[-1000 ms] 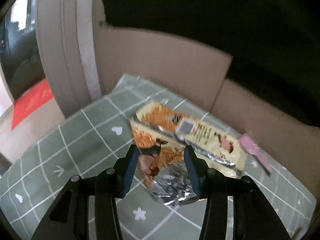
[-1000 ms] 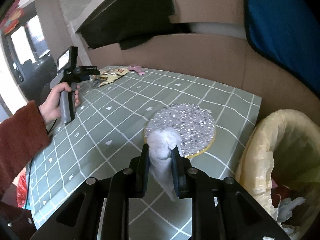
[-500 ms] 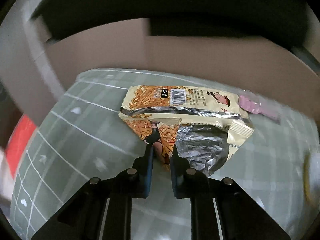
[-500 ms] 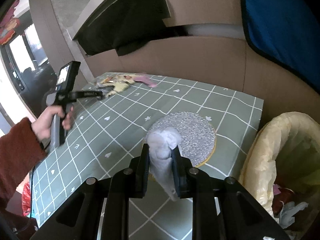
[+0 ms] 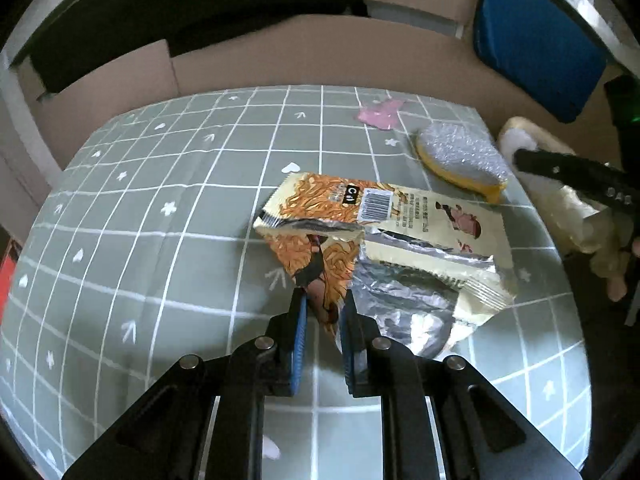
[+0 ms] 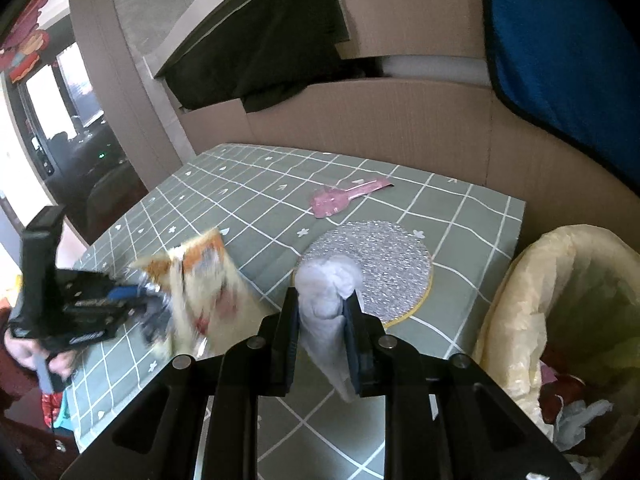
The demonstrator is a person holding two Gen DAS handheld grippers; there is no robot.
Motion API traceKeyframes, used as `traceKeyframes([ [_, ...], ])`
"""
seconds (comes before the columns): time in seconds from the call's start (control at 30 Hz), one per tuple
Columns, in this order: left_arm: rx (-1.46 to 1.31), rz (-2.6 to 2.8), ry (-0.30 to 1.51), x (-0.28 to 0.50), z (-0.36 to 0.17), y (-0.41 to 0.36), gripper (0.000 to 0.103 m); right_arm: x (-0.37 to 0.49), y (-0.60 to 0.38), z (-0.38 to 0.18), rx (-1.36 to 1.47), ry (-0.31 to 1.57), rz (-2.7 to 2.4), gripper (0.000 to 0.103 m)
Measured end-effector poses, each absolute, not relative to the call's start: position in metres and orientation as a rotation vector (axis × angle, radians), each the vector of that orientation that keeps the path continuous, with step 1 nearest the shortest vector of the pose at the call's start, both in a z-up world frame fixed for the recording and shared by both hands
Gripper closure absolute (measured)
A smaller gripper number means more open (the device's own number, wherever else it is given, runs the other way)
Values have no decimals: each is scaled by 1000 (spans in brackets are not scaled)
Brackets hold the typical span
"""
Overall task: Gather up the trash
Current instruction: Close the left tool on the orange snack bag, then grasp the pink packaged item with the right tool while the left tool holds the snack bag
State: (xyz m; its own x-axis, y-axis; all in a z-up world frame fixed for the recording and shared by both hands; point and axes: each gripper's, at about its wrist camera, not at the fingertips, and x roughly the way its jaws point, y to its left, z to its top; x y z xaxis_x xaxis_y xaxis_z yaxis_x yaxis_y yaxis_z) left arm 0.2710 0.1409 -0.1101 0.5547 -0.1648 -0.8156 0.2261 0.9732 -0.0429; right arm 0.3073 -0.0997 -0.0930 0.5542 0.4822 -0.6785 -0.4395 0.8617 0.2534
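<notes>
A: Left tool (image 5: 323,316) first?
B: Clamped on a corner of the torn orange-and-cream snack wrapper with silver foil lining (image 5: 384,240), blue pads pinching the orange flap. Rest of the wrapper fanned out ahead, lifted off or just brushing the green grid-patterned cloth of the worktop (image 5: 160,240); cannot tell which.

A: And the right tool (image 6: 323,320)?
B: Clenched on a crumpled white tissue wad (image 6: 326,292), bulging above the jaws and trailing down between them.

A: Just past the tissue?
B: Round silver glitter mat with a yellow rim (image 6: 380,268), lying flat on the worktop. Left of it, the wrapper again, blurred, hanging from the left tool (image 6: 136,300), with bare fingers (image 6: 24,354) wrapped round the handle.

A: To the right?
B: Bin lined with a pale yellow plastic bag (image 6: 560,280), just off the worktop's edge, crumpled paper scraps visible inside.

A: Farther back?
B: Small pink cat-shaped wrapper (image 6: 344,196), flat on the cloth beyond the mat and apart from it. From the left wrist view, the same pink piece (image 5: 380,114) near the far edge, the mat (image 5: 460,156) to its right.

A: Behind everything?
B: Brown cardboard panels (image 6: 380,120) along the worktop's far side, black fabric (image 6: 272,64) draped above, blue cushion (image 6: 560,48) at top right.
</notes>
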Motion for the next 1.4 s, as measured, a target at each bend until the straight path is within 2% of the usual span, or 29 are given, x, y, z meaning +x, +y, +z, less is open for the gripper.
traceKeyframes([
  [0.1,32,-186,934,262,-109,140,83,310,-91,-92,41,835,565,70],
  [0.17,-12,-162,938,260,-108,144,80,312,-85,-83,24,811,595,56],
  [0.27,-65,-139,922,267,-108,154,79,324,-75,-69,25,782,643,53],
  [0.4,-116,-106,901,269,-108,164,79,366,-48,-74,-31,825,591,53],
  [0.63,-157,-107,874,270,-106,167,79,431,5,-116,-241,914,503,53],
  [0.8,-157,-120,865,266,-105,169,79,450,15,-129,-253,967,482,59],
  [0.87,-159,-122,854,265,-103,170,78,449,14,-127,-262,956,471,73],
  [1.4,-154,-70,893,289,-111,159,72,342,-17,-66,-249,790,582,74],
])
